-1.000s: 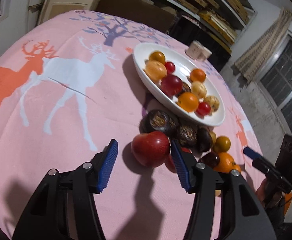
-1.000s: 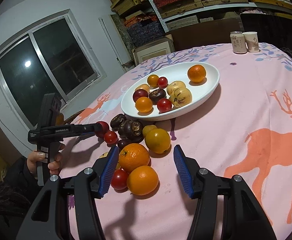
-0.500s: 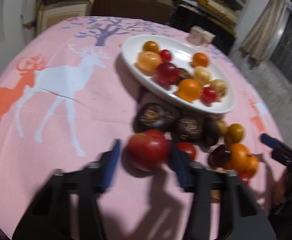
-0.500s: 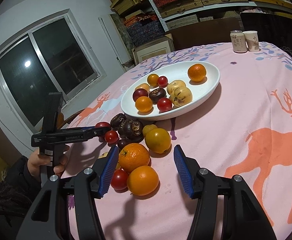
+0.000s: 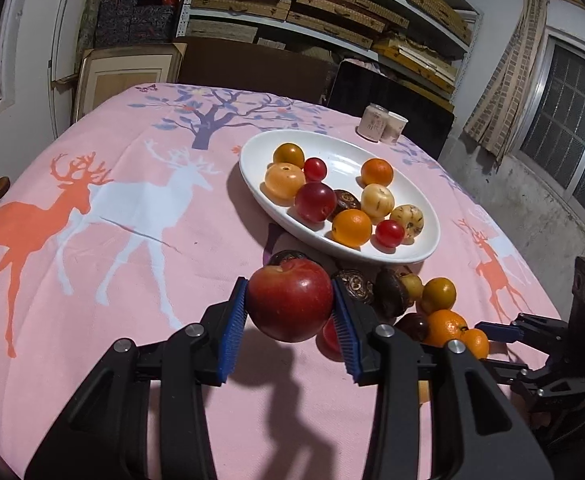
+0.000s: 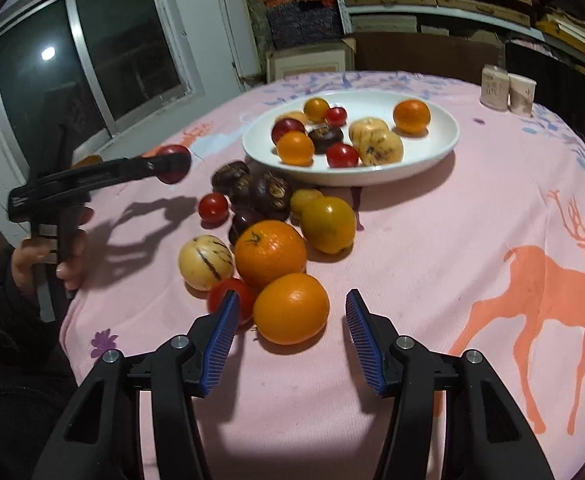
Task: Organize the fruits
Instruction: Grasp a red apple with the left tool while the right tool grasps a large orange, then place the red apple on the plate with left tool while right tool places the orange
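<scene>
The left gripper (image 5: 290,316) clamps a red apple (image 5: 291,299) between its blue pads, lifted clear of the pink tablecloth (image 5: 140,264), just in front of the white plate (image 5: 428,246). The right gripper (image 6: 290,332) has just been closing slightly; its jaws stand apart around an orange (image 6: 291,308), not touching it, nearer than the plate.

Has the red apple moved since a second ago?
Yes. The apple, resting on the cloth beside the dark fruits then, is now clamped in the left gripper and lifted above them.
</scene>
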